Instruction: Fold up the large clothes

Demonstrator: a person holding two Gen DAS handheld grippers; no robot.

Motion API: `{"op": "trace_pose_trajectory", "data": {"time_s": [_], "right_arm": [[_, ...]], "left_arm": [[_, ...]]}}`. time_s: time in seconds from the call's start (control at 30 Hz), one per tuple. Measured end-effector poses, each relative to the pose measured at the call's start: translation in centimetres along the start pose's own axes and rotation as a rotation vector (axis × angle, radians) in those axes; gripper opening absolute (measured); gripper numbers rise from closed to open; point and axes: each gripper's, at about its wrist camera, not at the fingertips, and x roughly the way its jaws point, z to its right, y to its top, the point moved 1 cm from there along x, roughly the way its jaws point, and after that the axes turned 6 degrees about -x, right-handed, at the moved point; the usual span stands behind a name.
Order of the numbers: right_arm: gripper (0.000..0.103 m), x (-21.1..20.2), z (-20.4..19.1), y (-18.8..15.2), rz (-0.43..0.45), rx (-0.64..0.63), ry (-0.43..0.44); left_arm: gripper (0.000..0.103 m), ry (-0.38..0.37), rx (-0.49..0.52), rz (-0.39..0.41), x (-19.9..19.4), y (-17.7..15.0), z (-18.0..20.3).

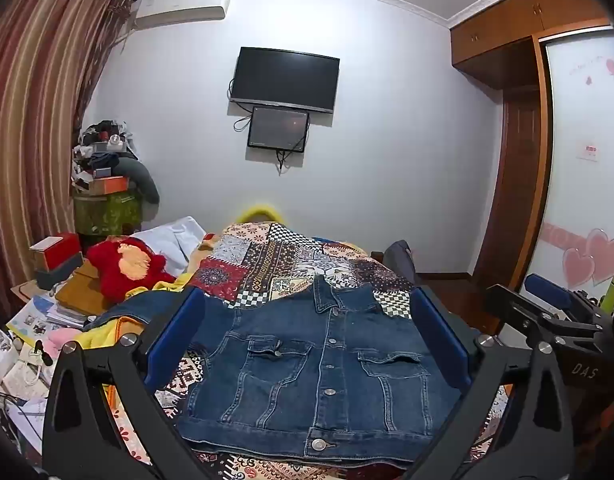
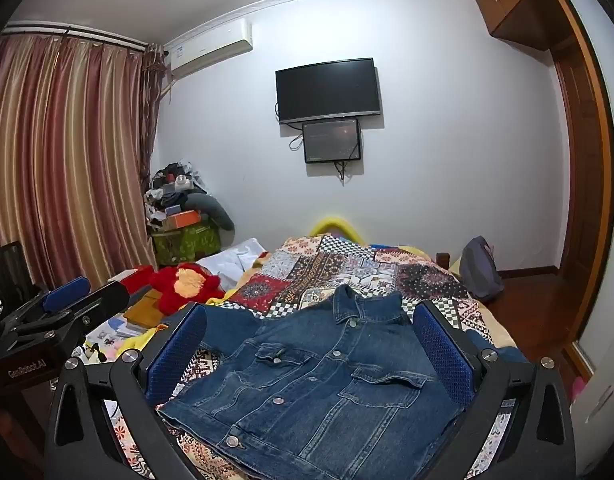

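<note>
From the left wrist, we are holding the left gripper spread wide, the denim jacket lying flat (buttoned) on the patchwork quilt between its pads, untouched; from the right wrist, the right gripper is gaping likewise, framing that jacket
</note>
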Motion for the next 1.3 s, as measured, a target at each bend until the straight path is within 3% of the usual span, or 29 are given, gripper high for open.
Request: {"op": "trace_pose_trajectory", "data": {"time_s": [1.3], "right_arm": [[0.103,0.2,0.1,0.0,-0.004,0.006,-0.001]], "left_arm": [[0.103,0.001,-0.010,-0.018,1.2,-1.1,-0.4]]}}
